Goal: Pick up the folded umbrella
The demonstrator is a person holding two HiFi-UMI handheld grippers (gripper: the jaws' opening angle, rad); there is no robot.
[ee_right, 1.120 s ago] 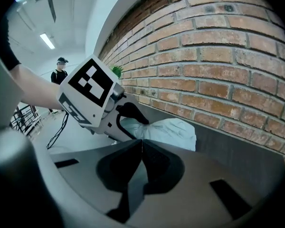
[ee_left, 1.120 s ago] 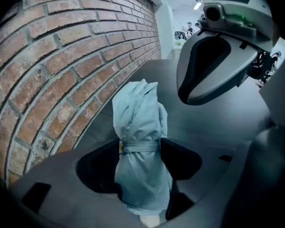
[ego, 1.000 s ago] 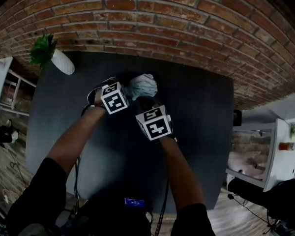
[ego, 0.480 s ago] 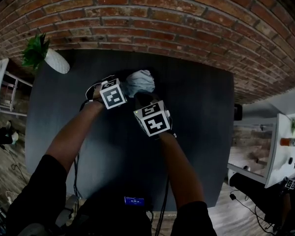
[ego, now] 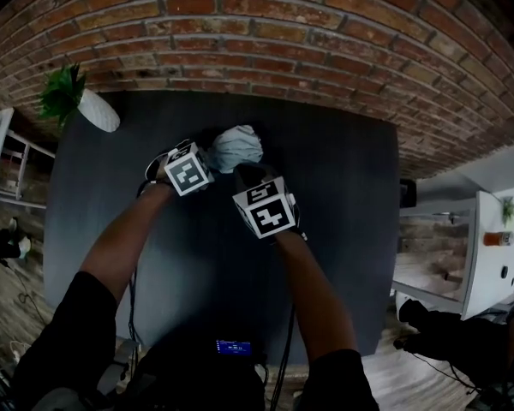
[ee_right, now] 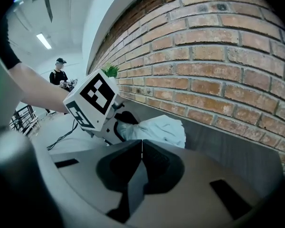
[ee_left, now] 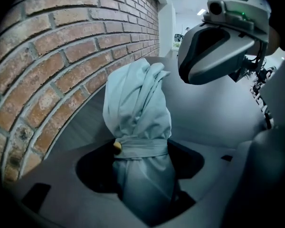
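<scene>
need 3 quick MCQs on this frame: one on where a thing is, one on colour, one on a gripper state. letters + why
1. Where is the folded umbrella?
A) between the jaws of the left gripper
B) on the floor
C) in the plant pot

2. What colour is its fabric?
A) red
B) pale blue-grey
C) black

3. How do the jaws of the right gripper stand?
A) wide apart
B) shut on the umbrella
C) together, nothing between them

Answers:
1 A: the left gripper view shows it between those jaws, which have just been closing on it.
2 B: the fabric is pale blue-grey in every view.
3 C: the right gripper view shows the jaws meeting, with the umbrella lying beyond them.
</scene>
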